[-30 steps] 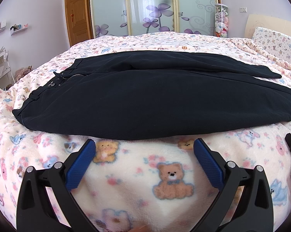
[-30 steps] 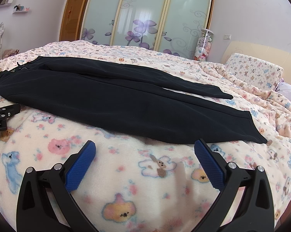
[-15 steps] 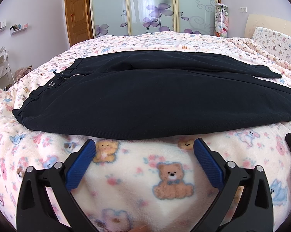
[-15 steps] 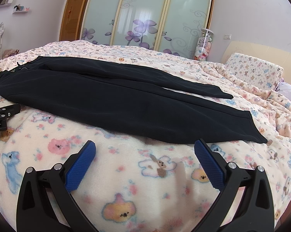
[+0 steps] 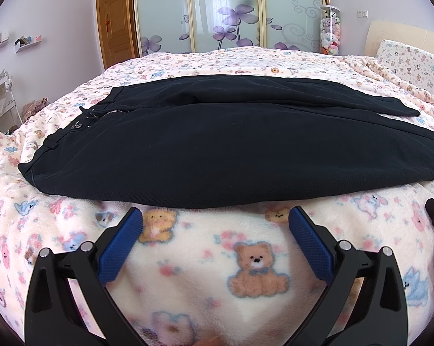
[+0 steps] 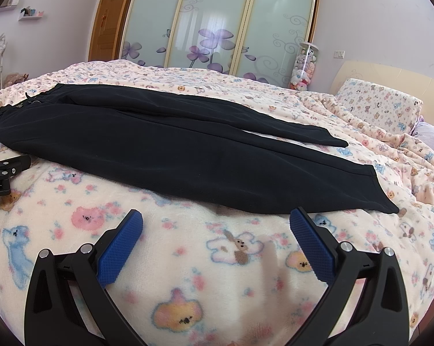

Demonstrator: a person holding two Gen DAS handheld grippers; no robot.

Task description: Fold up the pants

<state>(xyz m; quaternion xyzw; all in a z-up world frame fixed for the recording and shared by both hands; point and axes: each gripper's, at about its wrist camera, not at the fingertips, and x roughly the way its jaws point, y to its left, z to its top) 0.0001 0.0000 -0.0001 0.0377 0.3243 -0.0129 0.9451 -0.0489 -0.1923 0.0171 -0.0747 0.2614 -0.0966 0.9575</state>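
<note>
left hand-held gripper [image 5: 215, 219]: jaws wide, empty, over blanket [image 5: 188, 259]
right hand-held gripper [image 6: 216, 220]: jaws wide, empty, near hem
pants [image 5: 217, 141]: black, flat across bed, waistband left, legs right
beyond: wardrobe doors [image 5: 228, 11]

I am in a home bedroom. A wide bed [image 5: 205, 262] fills most of the view, covered with a fleecy cream blanket printed with teddy bears [image 5: 258, 271] and bunnies. A matching pillow [image 6: 378, 106] leans at the pale headboard [image 6: 369, 75]. Behind the bed stands a wardrobe with frosted sliding doors [image 6: 214, 23] patterned with purple flowers, beside a wooden door [image 5: 116, 26]. A clear tube of plush toys [image 5: 328, 33] stands in the corner, and small shelves [image 5: 26, 41] hang on lilac walls.
</note>
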